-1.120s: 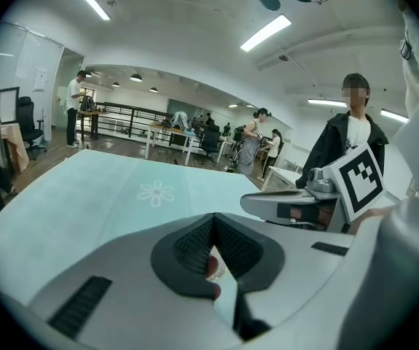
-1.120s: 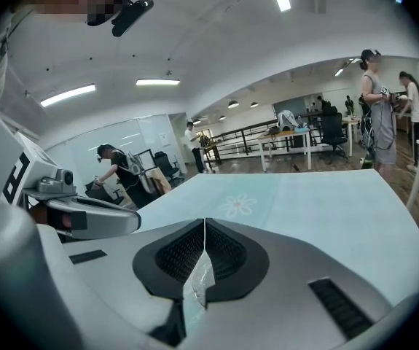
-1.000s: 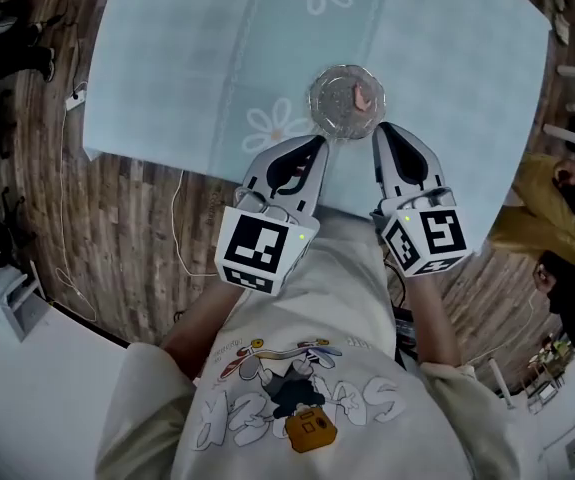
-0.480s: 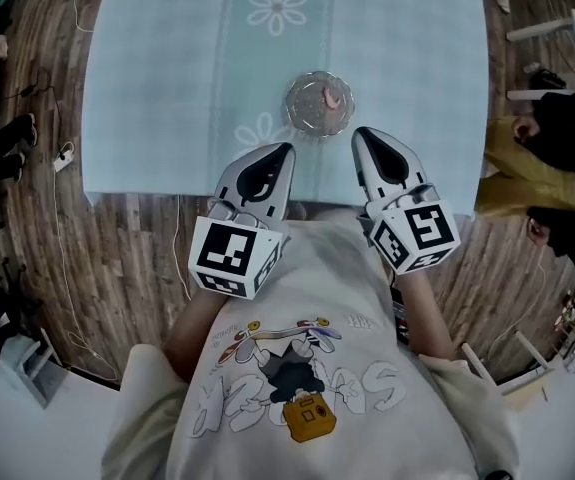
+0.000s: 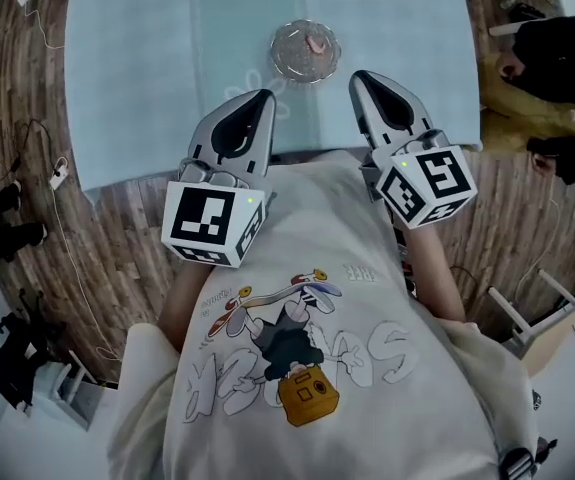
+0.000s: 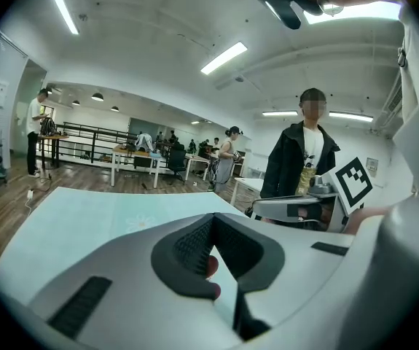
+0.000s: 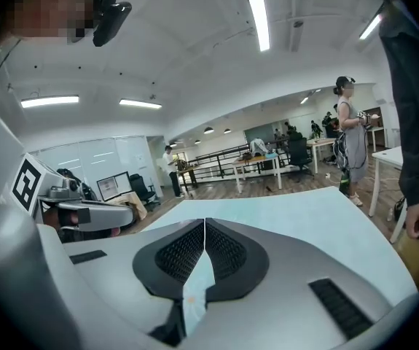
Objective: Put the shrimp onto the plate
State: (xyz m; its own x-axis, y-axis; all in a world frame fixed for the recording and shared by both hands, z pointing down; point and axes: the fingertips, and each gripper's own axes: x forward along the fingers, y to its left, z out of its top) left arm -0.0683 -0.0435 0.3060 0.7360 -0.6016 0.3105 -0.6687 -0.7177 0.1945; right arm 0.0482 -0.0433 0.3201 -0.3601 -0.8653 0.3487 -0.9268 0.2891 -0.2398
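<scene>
Shrimp [image 5: 316, 44] lies on the clear glass plate [image 5: 279, 60], pink against the glass and apart from both grippers. That plate stands on the table [image 5: 137, 78], which is covered with a pale blue cloth printed with white flowers, and sits toward the near edge, between the lines of the two grippers and just beyond their tips. Left gripper [image 5: 263, 97] is held in front of the person's chest, over the near edge of the table; it points forward toward the plate and slightly downward, with its marker cube [image 5: 212, 224] nearest the body and rolled a little to one side. In the left gripper view its ribbed pads [image 6: 194, 248] are pressed together at the tip with nothing pinched; a small reddish shape shows in the opening behind them and cannot be identified. Right gripper [image 5: 360, 77] is held level with the left one, also angled forward and slightly down, its marker cube [image 5: 433, 185] turned outward. In the right gripper view its pads [image 7: 182, 254] meet along a thin seam, empty, with only blue cloth seen below. Both forearms [image 5: 183, 308] are bent close to the torso. A bystander in a dark jacket [image 6: 302, 159] stands past the table.
</scene>
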